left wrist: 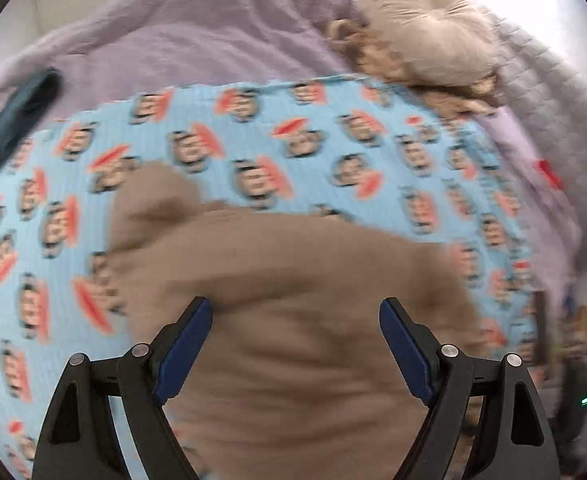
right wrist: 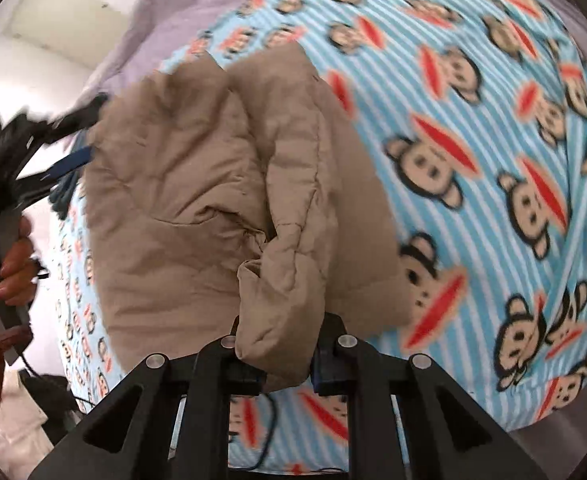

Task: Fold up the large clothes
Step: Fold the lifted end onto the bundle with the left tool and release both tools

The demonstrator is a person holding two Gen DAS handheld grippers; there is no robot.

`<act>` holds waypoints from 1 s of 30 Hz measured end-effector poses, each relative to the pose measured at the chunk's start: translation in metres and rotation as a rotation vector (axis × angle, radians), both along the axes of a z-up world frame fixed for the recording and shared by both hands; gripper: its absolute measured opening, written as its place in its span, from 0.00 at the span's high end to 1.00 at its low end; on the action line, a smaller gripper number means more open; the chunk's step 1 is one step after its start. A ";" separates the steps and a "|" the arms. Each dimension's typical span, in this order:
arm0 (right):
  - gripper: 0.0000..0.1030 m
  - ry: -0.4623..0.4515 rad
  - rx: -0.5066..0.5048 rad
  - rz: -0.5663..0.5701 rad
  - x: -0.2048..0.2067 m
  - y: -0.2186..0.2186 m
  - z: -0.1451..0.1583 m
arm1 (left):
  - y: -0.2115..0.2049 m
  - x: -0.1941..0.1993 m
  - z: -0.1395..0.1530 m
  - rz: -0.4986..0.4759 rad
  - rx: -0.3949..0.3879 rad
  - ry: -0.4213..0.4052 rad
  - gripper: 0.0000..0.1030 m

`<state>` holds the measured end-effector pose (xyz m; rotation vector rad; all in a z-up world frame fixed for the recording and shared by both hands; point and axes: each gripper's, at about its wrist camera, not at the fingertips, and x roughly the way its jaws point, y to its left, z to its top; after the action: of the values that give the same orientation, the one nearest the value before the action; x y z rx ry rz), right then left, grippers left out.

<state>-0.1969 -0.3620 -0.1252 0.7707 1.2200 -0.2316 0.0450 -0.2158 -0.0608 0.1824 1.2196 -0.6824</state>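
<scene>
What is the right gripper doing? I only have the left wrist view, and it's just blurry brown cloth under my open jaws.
Observer: The right gripper is shut on a bunched fold of the brown jacket.
Operator: And the rest of it?
Observer: It is spread over the striped monkey sheet; quilting seams show clearly here.
Operator: Where's my left gripper?
Observer: The left gripper sits open at the jacket's left edge, with a hand on its handle.

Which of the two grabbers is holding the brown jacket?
The right gripper: its fingers pinch a bunched fold of the brown jacket. The left gripper is wide open above it, gripping nothing.
</scene>
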 end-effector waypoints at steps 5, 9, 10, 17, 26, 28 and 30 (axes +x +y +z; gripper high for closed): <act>0.82 0.002 0.075 -0.059 -0.008 -0.010 -0.023 | -0.029 0.000 -0.032 -0.044 0.084 -0.060 0.17; 0.81 0.016 0.092 -0.106 -0.017 -0.020 -0.037 | -0.073 -0.008 -0.057 -0.106 0.139 -0.114 0.16; 0.81 0.017 0.099 -0.122 -0.018 -0.025 -0.043 | -0.080 -0.010 -0.060 -0.114 0.146 -0.117 0.16; 0.67 0.049 0.173 -0.169 -0.026 -0.049 -0.055 | -0.099 -0.009 -0.071 -0.127 0.184 -0.114 0.16; 0.20 -0.092 -0.101 -0.081 -0.018 -0.079 0.036 | -0.094 -0.011 -0.069 -0.122 0.189 -0.124 0.16; 0.19 -0.064 -0.118 0.005 0.005 -0.072 0.032 | -0.094 -0.011 -0.069 -0.119 0.193 -0.125 0.16; 0.16 -0.003 -0.170 0.091 0.032 -0.058 0.022 | -0.093 -0.011 -0.067 -0.117 0.199 -0.127 0.16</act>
<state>-0.1648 -0.4204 -0.1036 0.5672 1.2128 -0.2560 0.0336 -0.3087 -0.1282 0.4594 1.1602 -0.6404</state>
